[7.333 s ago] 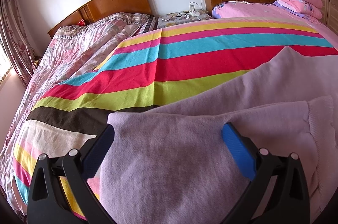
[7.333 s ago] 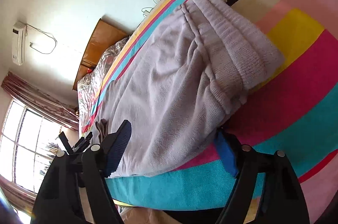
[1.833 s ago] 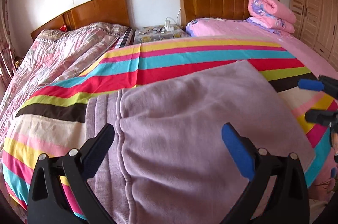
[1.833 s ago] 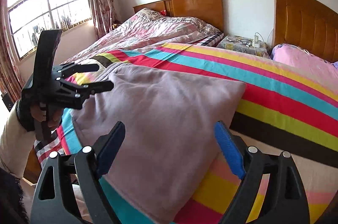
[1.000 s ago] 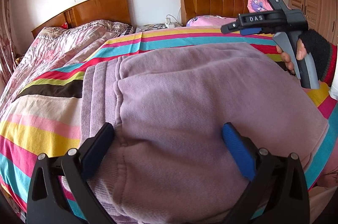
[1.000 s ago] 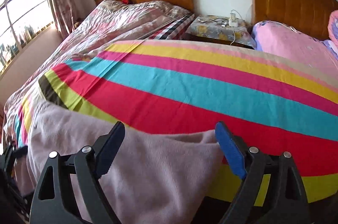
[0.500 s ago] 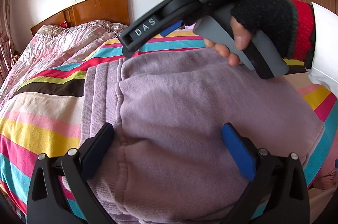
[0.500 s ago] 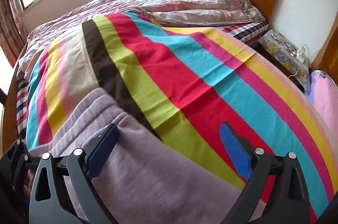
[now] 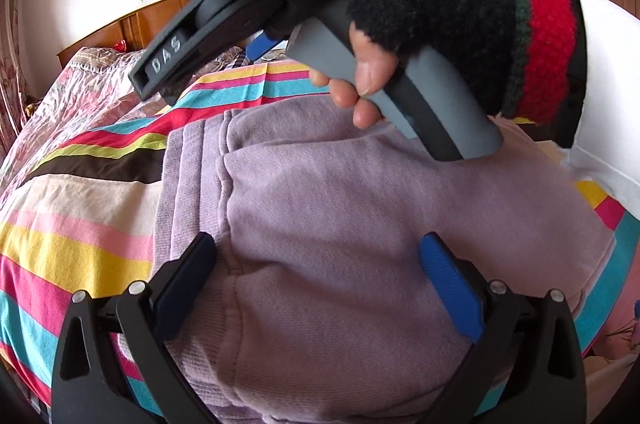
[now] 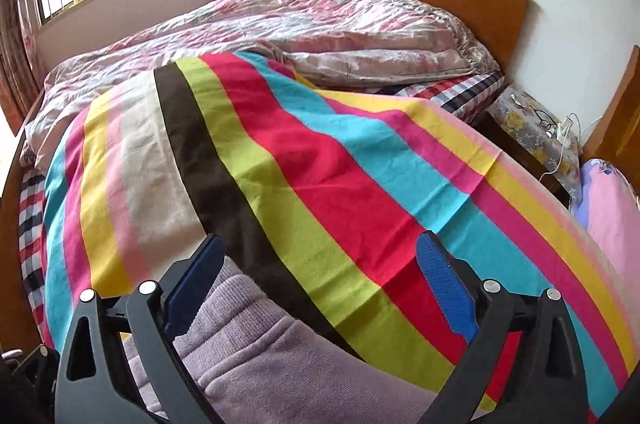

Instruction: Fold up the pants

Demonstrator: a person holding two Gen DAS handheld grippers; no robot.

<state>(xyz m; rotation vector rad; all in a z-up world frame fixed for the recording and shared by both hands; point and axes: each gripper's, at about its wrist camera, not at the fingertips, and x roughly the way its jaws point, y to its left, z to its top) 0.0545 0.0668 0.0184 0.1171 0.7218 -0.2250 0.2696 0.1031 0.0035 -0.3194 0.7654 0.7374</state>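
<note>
The lilac sweatpants (image 9: 360, 224) are lying folded on the striped blanket (image 10: 320, 184) of the bed. The left tool (image 9: 320, 276) is being held apart, nothing clamped, directly over the bundle. The right tool (image 10: 320, 280), likewise apart and empty, is being held above the far waistband edge (image 10: 248, 336), so both are judged equally near.

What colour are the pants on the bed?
Pale lilac pants, seen best from the left wrist.
</note>
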